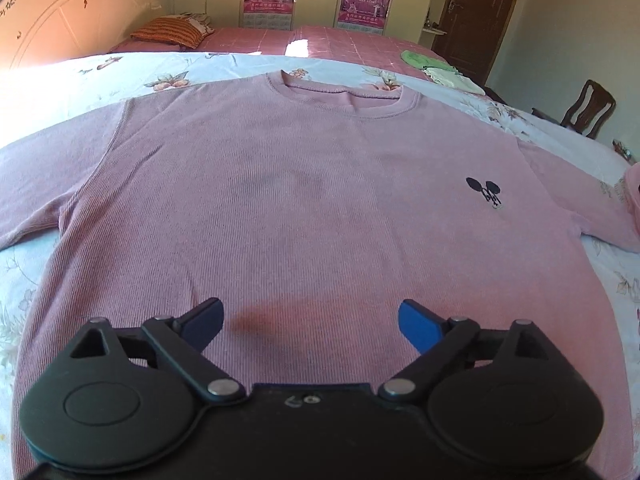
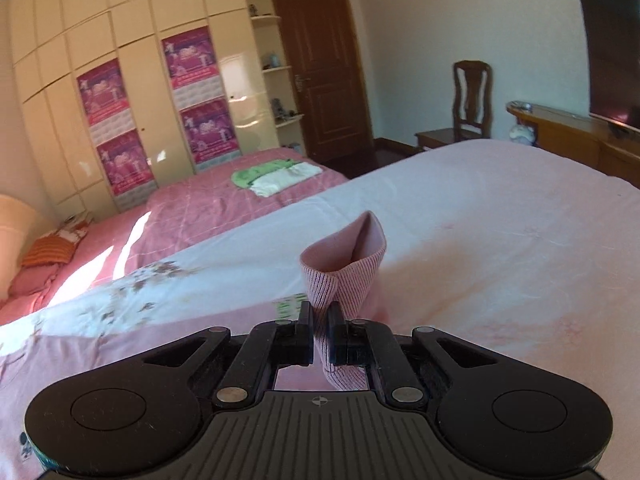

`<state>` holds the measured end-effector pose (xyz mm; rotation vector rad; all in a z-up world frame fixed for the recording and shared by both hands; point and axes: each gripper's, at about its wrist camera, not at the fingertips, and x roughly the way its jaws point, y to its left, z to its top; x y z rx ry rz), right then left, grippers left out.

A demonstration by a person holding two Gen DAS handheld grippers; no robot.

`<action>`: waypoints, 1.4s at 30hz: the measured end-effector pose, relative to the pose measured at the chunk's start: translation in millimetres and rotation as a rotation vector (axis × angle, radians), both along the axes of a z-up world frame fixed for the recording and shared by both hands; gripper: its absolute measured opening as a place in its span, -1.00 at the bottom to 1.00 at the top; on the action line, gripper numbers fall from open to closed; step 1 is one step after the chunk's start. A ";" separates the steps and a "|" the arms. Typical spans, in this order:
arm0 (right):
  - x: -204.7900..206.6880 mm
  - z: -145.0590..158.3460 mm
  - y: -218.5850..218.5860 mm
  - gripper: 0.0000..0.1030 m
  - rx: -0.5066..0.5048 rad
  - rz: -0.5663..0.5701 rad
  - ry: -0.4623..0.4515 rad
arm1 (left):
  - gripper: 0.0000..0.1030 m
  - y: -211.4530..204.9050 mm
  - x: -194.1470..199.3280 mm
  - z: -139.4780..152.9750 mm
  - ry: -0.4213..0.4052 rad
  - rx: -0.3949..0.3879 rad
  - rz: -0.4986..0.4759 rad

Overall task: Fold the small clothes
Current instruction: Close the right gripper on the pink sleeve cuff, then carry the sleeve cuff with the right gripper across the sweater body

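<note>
A pink ribbed T-shirt (image 1: 304,200) lies flat and face up on the floral sheet, neck away from me, with a small black logo (image 1: 485,192) on its right chest. My left gripper (image 1: 311,322) hangs open and empty over the shirt's lower middle, blue pads wide apart. My right gripper (image 2: 320,320) is shut on a pinched-up fold of the pink shirt's sleeve (image 2: 344,264), lifted off the bed; the cuff opening stands up past the fingertips. The rest of the shirt (image 2: 120,352) trails low to the left in the right wrist view.
The floral bed sheet (image 1: 120,76) covers the bed. Folded green and white clothes (image 2: 276,176) sit on the pink bedspread beyond. A wooden chair (image 2: 470,100), a door (image 2: 320,68), wardrobes with posters (image 2: 112,128) and a striped pillow (image 1: 172,30) lie further off.
</note>
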<state>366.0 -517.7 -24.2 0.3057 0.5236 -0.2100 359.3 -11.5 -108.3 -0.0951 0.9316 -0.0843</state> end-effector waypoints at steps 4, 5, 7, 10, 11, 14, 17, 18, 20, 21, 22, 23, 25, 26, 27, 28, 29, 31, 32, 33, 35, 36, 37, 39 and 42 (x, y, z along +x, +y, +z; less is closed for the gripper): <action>6.1 0.5 79.9 -0.89 -0.027 0.133 -0.012 | 0.72 25.1 2.7 -0.4 0.006 0.018 0.038; 6.2 0.1 98.1 -0.89 -0.031 0.162 -0.013 | 0.71 32.3 0.6 0.8 -0.003 0.031 0.041; 15.7 -4.3 138.0 -0.89 -0.037 0.222 -0.007 | 0.72 47.5 -2.9 3.3 -0.015 0.042 0.037; 28.8 -11.8 190.8 -0.89 -0.044 0.301 0.011 | 0.73 75.7 -10.4 7.5 -0.027 0.032 0.051; 32.5 -14.5 207.1 -0.89 -0.044 0.326 0.016 | 0.73 84.2 -12.5 8.2 -0.029 0.024 0.056; 44.0 -24.1 255.6 -0.89 -0.052 0.399 0.036 | 0.58 110.3 -20.0 9.4 -0.038 -0.006 0.072; 47.4 -33.5 303.0 -0.89 -0.070 0.464 0.050 | 0.51 132.6 -25.5 9.0 -0.040 -0.013 0.088; 49.0 -35.9 317.7 -0.89 -0.073 0.482 0.056 | 0.51 138.3 -27.0 9.1 -0.041 -0.013 0.092; 54.1 -42.3 343.4 -0.89 -0.088 0.514 0.070 | 0.51 151.9 -29.8 8.7 -0.041 -0.017 0.106; 55.4 -44.6 354.1 -0.89 -0.095 0.529 0.074 | 0.51 158.3 -31.0 8.6 -0.041 -0.019 0.115; 57.1 -47.5 362.8 -0.89 -0.094 0.544 0.079 | 0.51 165.0 -32.4 8.5 -0.042 -0.023 0.123; 56.0 -49.7 369.8 -0.89 -0.091 0.555 0.082 | 0.51 170.7 -32.9 8.3 -0.042 -0.026 0.131; 58.5 -55.3 386.3 -0.89 -0.101 0.577 0.093 | 0.51 179.2 -33.2 7.9 -0.043 -0.030 0.141; 61.4 -60.7 393.8 -0.89 -0.106 0.582 0.101 | 0.51 182.8 -33.0 7.6 -0.043 -0.032 0.143; 63.3 -64.7 399.1 -0.88 -0.108 0.585 0.109 | 0.51 185.2 -32.8 7.5 -0.043 -0.034 0.145; 67.4 -70.7 405.8 -0.88 -0.103 0.593 0.124 | 0.51 186.2 -31.7 7.5 -0.044 -0.036 0.143; 69.9 -76.5 409.2 -0.88 -0.105 0.594 0.136 | 0.52 186.4 -30.7 7.8 -0.046 -0.041 0.140; 66.3 -75.7 415.0 -0.50 -0.134 0.612 0.110 | 0.52 184.2 -27.1 9.0 -0.056 -0.054 0.130; 62.5 -73.7 414.1 0.11 -0.129 0.626 0.091 | 0.53 181.5 -24.2 9.6 -0.062 -0.067 0.122; 54.2 -69.3 410.4 0.19 -0.120 0.625 0.054 | 0.53 177.5 -19.4 10.2 -0.066 -0.086 0.114; 43.6 -61.8 398.4 0.18 -0.135 0.593 0.036 | 0.45 166.6 -6.8 10.7 -0.072 -0.140 0.091; 39.6 -60.0 389.0 0.18 -0.128 0.563 0.032 | 0.42 158.6 1.1 10.7 -0.077 -0.175 0.073; 36.1 -58.3 377.0 0.17 -0.108 0.533 0.028 | 0.35 148.2 10.6 10.5 -0.084 -0.208 0.049; 29.5 -54.8 350.0 -0.12 -0.073 0.466 0.034 | 0.26 120.2 31.1 8.9 -0.089 -0.253 -0.012; 18.9 -48.7 302.0 -0.33 -0.011 0.343 0.049 | 0.29 71.5 64.4 3.4 -0.104 -0.265 -0.113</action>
